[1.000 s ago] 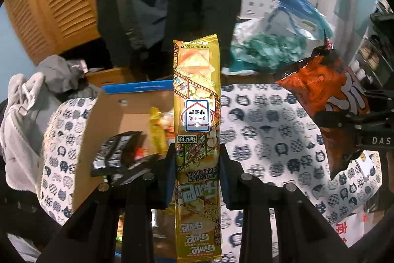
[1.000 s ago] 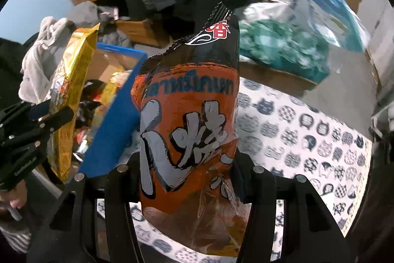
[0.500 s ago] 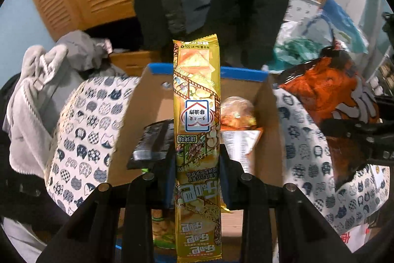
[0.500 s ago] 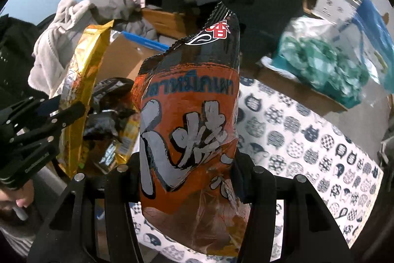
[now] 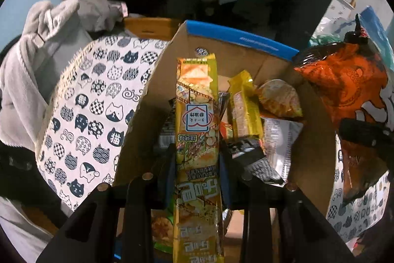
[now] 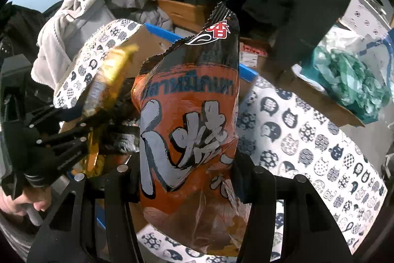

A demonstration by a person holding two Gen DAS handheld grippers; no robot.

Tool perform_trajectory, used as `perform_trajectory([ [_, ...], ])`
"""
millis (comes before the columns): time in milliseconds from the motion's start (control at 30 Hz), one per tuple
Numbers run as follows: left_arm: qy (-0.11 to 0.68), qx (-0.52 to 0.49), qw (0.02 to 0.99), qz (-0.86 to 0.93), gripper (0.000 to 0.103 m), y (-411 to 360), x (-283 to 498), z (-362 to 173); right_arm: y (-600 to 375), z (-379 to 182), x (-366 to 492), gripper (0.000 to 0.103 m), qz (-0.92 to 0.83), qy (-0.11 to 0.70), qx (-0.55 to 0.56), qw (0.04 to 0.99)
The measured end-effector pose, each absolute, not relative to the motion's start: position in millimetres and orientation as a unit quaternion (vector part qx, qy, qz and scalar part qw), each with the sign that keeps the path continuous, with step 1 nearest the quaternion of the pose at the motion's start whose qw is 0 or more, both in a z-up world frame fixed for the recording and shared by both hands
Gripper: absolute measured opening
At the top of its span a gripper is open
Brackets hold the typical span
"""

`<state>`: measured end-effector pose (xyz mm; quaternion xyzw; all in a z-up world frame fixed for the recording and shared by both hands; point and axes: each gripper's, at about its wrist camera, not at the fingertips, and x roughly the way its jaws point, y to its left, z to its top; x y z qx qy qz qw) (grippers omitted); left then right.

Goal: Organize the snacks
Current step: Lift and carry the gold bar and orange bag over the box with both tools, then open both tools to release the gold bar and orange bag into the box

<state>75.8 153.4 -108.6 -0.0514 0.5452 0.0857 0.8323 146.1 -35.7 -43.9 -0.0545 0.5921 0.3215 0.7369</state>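
A table covered with a white cloth [image 6: 300, 137] printed all over with dark blue cat faces carries everything here. An open cardboard box [image 5: 157, 80] with a blue rim stands directly on the cloth (its brown flaps tilt outward), and the cloth shows on both sides of it. Inside the box lie several snack packets [image 5: 246, 112], yellow, black and silver, piled loosely on one another. Past the far edge of the cloth sits a crumpled green and blue plastic bag [image 6: 354, 80]; whether it rests on the same table cannot be told.
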Motion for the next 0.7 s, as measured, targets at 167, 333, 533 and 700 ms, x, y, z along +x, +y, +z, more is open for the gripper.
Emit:
perform_trajectory([
  [167, 0.553, -0.057, 0.825, 0.102, 0.04, 159.6, 79.9, -114.9, -12.6, -53.4, 152.1, 0.053, 0.327, 0.601, -0.059, 0.727],
  [333, 0.542, -0.053, 0.831, 0.114, 0.071, 159.8, 76.0, -105.4, 7.8, -64.0, 162.1, 0.053, 0.329, 0.61, -0.06, 0.718],
  [533, 0.53, -0.032, 0.838, 0.127, 0.077, 163.7, 74.3, -96.6, 27.7, -81.5, 169.4, 0.054, 0.328, 0.622, -0.077, 0.707],
  [700, 0.538, -0.042, 0.831, 0.135, 0.077, 171.7, 75.5, -101.3, 31.4, -91.5, 173.4, 0.056, 0.329, 0.627, -0.08, 0.702],
])
